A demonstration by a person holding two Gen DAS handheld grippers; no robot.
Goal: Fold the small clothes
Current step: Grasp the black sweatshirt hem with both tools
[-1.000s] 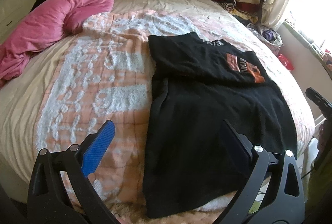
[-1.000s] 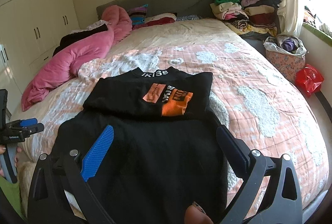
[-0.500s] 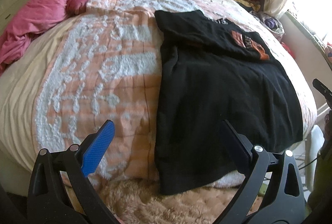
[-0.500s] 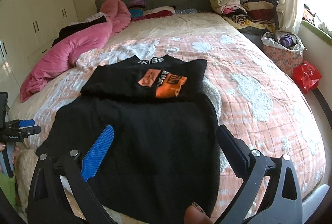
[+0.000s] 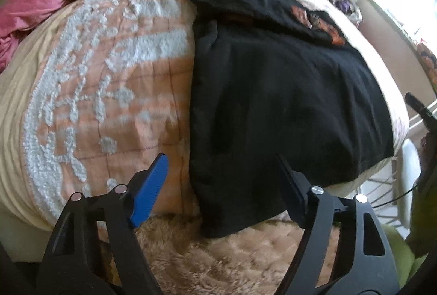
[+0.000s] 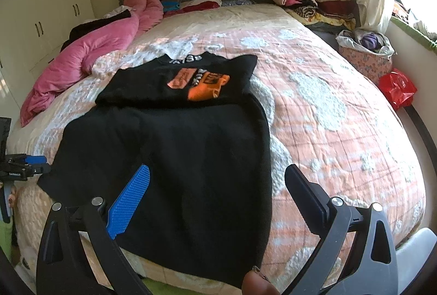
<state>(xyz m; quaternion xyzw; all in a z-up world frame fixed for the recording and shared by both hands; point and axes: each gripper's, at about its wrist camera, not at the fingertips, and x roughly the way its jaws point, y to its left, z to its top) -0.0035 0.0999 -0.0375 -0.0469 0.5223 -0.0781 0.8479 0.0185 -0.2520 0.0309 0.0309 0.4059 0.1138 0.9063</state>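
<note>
A pink duvet [image 6: 82, 60] lies bunched along the bed's left side. The left gripper [image 5: 221, 180] hangs over the near edge of the bedspread [image 5: 109, 93], its jaws closing with the black garment's [image 6: 174, 153] lower left corner between them — not yet pinched. The garment lies flat mid-bed, top part folded down. The right gripper [image 6: 215, 185] hovers above its hem, jaws wide, holding nothing.

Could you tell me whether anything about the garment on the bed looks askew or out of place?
Yes. The black garment lies with its near hem hanging over the foot edge of the bed, its near left corner drooping onto the fluffy beige throw. Its top part is folded down, print upward.
</note>
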